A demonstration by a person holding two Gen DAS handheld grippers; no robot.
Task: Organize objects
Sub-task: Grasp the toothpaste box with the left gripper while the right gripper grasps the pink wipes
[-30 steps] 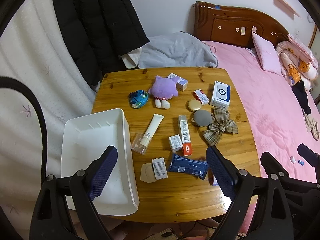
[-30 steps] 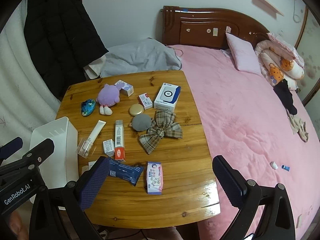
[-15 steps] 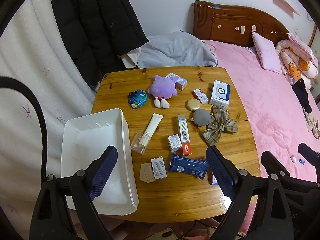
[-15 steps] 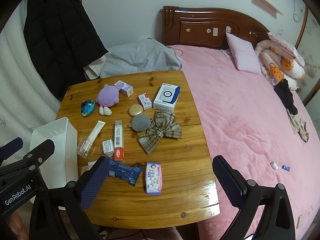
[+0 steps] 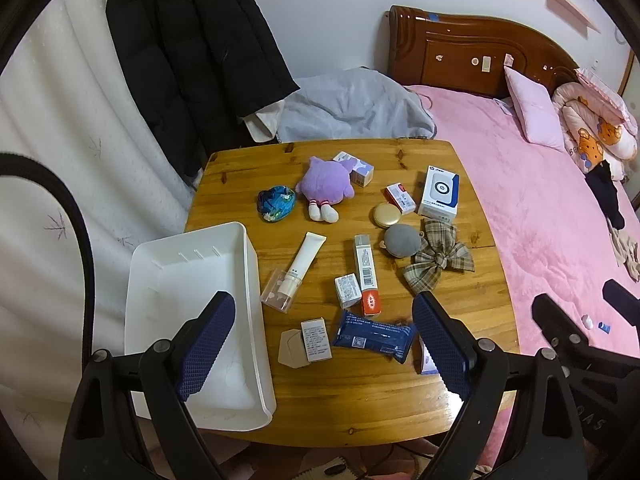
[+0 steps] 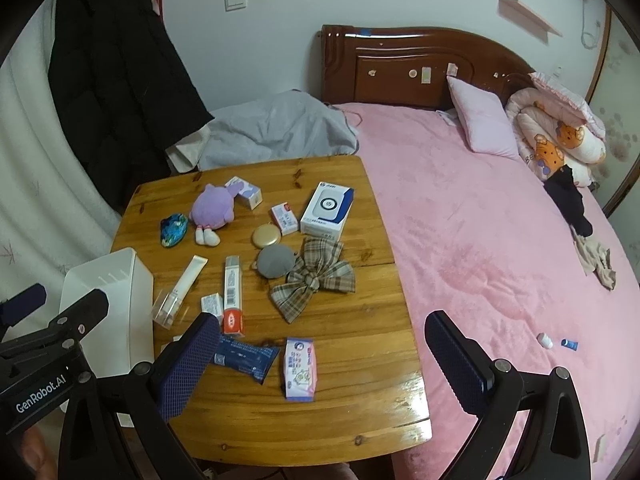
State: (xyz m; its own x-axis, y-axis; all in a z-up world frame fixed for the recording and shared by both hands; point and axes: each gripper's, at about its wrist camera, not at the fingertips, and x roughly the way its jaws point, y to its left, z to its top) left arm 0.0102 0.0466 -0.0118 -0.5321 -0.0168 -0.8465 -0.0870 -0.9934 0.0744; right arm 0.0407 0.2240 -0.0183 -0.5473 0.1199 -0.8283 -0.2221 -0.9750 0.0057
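Observation:
A wooden table [image 5: 360, 400] [image 6: 352, 408] holds several small items: a purple plush toy [image 5: 326, 184] [image 6: 212, 210], a white tube [image 5: 302, 266] [image 6: 188, 278], a red-ended box [image 5: 366, 274] [image 6: 232, 294], a dark blue packet [image 5: 374, 338] [image 6: 246, 356], a plaid bow [image 5: 438, 258] [image 6: 314, 276], a white and blue box [image 5: 439, 192] [image 6: 327, 210] and a pink tissue pack [image 6: 300, 368]. An empty white bin [image 5: 192, 312] [image 6: 108, 284] stands at the table's left edge. My left gripper [image 5: 324, 344] hovers open above the near items. My right gripper [image 6: 320, 368] hangs open over the near right part of the table, with nothing between its fingers.
A pink bed [image 6: 500, 240] runs along the table's right side, with a wooden headboard [image 5: 472, 56] behind. A black coat [image 5: 192, 52] hangs at the back left over a grey cloth [image 5: 352, 108]. White curtain fabric [image 5: 52, 160] fills the left.

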